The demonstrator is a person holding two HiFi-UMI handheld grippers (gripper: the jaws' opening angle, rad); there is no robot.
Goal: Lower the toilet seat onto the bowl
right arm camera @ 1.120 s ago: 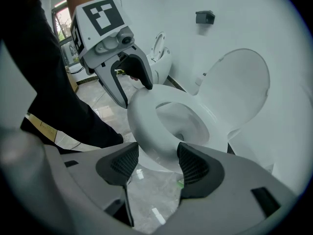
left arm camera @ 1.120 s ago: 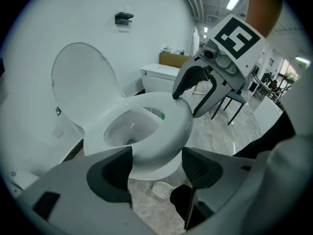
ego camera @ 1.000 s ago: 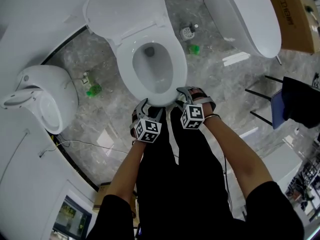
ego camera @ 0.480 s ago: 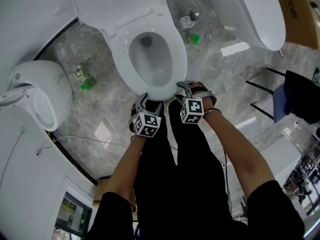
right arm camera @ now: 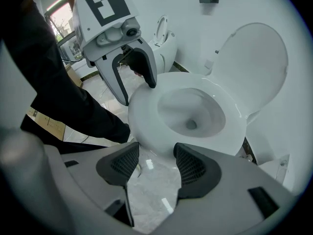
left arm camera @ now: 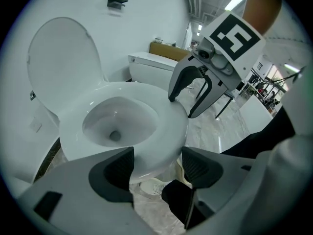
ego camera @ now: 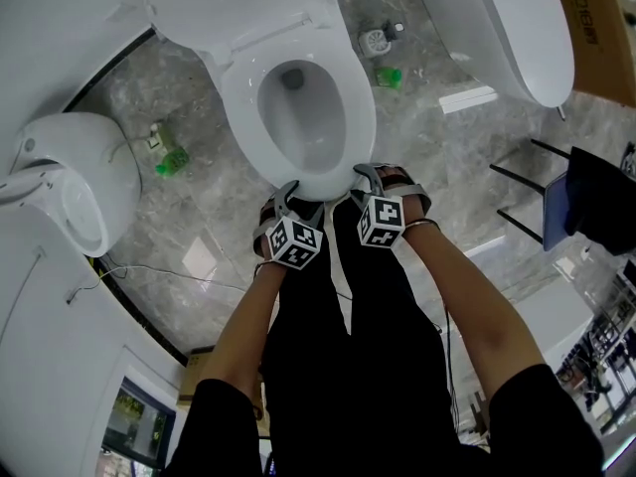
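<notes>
Both forearms reach down and forward from the lower edge of the head view and converge at the frame's centre, marker cubes facing up. The left gripper (ego camera: 281, 207) and the right gripper (ego camera: 373, 187) sit side by side at the front edge of the toilet bowl (ego camera: 360, 127), near each other but apart. The left gripper's fingers (left arm camera: 115, 173) are spread, with the underside of the bowl's front edge showing in the gap; neither pad presses on it. The right gripper's fingers (right arm camera: 193, 169) are likewise spread, framing the floor (right arm camera: 151, 195) and the bowl's lower front. In each gripper view, the opposite gripper's upper fingertip lies at the top of the rim and its lower fingertip beside the outer wall. The toilet seat (ego camera: 238, 3) stands raised at the top centre of the head view, behind the bowl, as a single white oval; a separate ring and lid cannot be distinguished. The bowl interior is glossy white, with a dark outlet (ego camera: 291, 78) at its bottom. A second toilet (ego camera: 70, 182) stands at the left edge.
</notes>
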